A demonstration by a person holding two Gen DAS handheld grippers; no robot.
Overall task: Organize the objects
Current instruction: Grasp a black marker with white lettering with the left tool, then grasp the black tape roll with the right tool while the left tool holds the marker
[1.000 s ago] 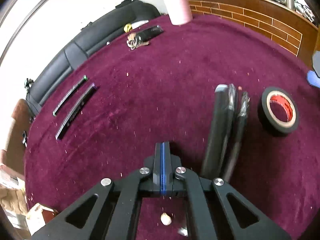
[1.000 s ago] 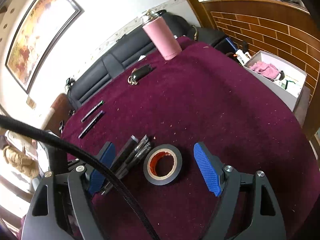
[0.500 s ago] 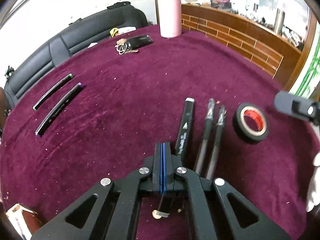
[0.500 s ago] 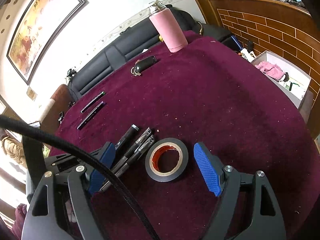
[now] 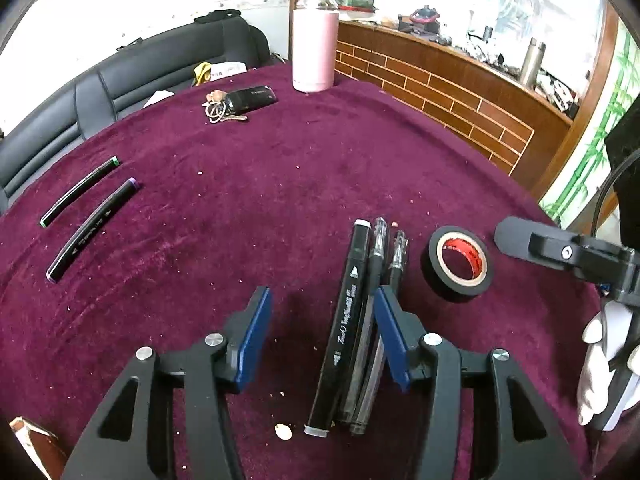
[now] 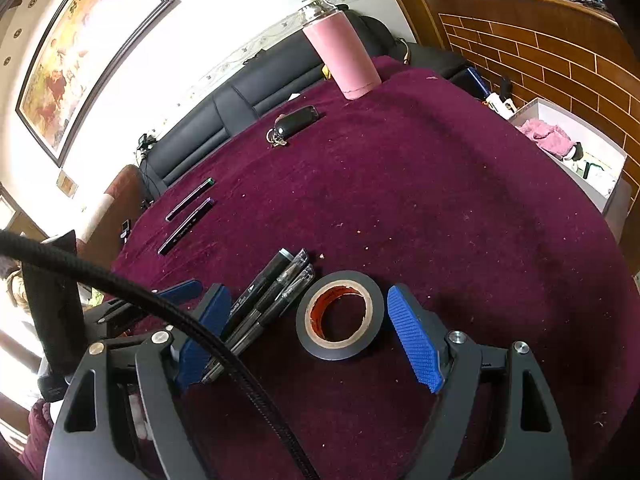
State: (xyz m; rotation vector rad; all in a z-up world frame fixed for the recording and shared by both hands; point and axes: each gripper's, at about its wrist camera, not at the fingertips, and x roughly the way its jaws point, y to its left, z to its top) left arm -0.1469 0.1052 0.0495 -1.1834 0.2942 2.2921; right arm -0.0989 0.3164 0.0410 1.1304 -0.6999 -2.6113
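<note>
Two grippers tilt down over the maroon-covered table (image 5: 304,184). The left gripper (image 5: 320,336) has its jaws opening, nothing pressed between the pads; the black marker (image 5: 347,320) lies on the cloth inside the gap, just left of the tape roll (image 5: 456,264), with two dark pens (image 5: 376,264) touching alongside it. The right gripper (image 6: 308,336) hovers with its jaws spread wide either side of the tape roll (image 6: 340,316), pads not touching it. A white-gloved hand (image 5: 604,364) holds the right gripper's handle
</note>
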